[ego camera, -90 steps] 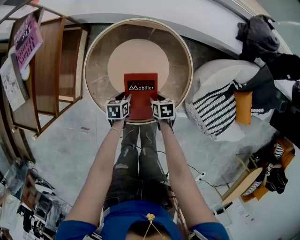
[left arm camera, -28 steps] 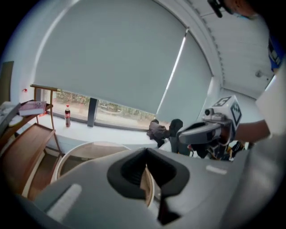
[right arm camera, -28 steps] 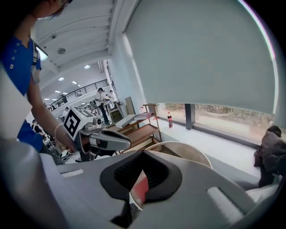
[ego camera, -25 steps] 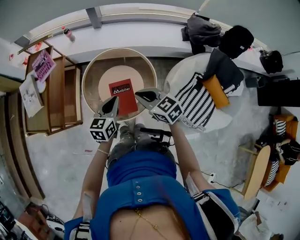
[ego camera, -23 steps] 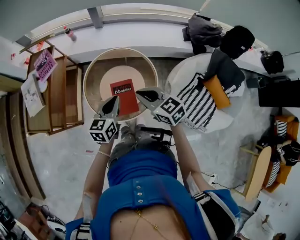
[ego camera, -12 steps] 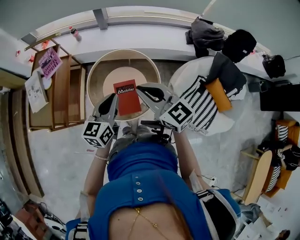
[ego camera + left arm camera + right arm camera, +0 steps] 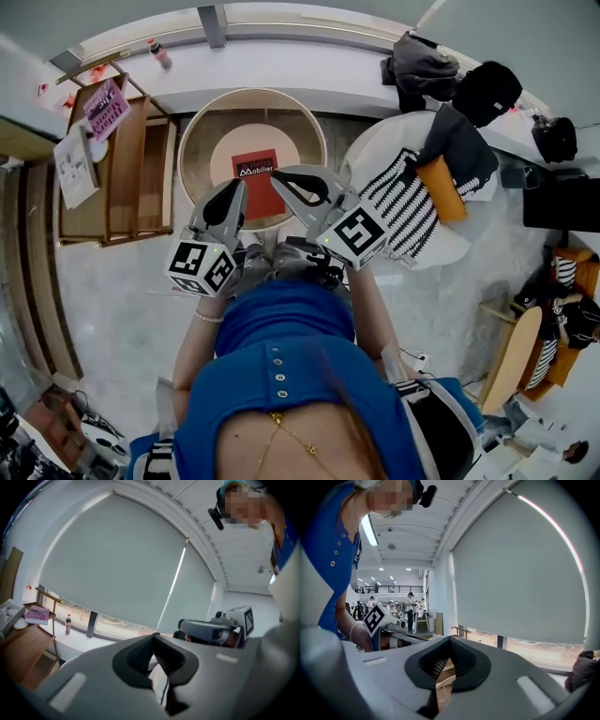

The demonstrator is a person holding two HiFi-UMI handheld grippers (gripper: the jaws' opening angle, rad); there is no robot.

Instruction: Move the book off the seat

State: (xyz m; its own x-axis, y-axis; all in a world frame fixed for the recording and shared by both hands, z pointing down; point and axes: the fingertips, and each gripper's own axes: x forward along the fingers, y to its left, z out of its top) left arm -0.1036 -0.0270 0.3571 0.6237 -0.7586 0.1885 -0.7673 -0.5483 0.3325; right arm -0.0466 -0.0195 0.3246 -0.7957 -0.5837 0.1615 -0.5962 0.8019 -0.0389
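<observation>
A person (image 7: 281, 375) in a blue buttoned top stands upright on a pale, mottled stone floor (image 7: 112, 309), having straightened from the deep stoop of a few seconds earlier, when both arms reached down to the chair. Ahead sits the round seat (image 7: 199, 141), a wide wooden hoop around a brown bowl with a flat, peach-coloured disc cushion (image 7: 253, 139) at its centre. To its right slumps a white beanbag (image 7: 384, 150) draped in black-and-white striped cloth; to its left stands an open wooden shelf (image 7: 131, 169) of plain slats. The left gripper (image 7: 238, 186) and right gripper (image 7: 275, 178), smooth grey shells each carrying a cube of square black-and-white markers, have come up from the book's near edge and now hang raised side by side in front of the person. The left fingers (image 7: 84, 681) are pressed together on nothing, their dark ribbed pads meeting at the tip, and the right fingers (image 7: 525, 681) are likewise closed and empty. The book (image 7: 255, 172), a flat red rectangle with white lettering on its cover, still lies on the near half of the cushion, below and beyond both grippers. A small bottle (image 7: 159, 53) stands on the white window ledge behind.
</observation>
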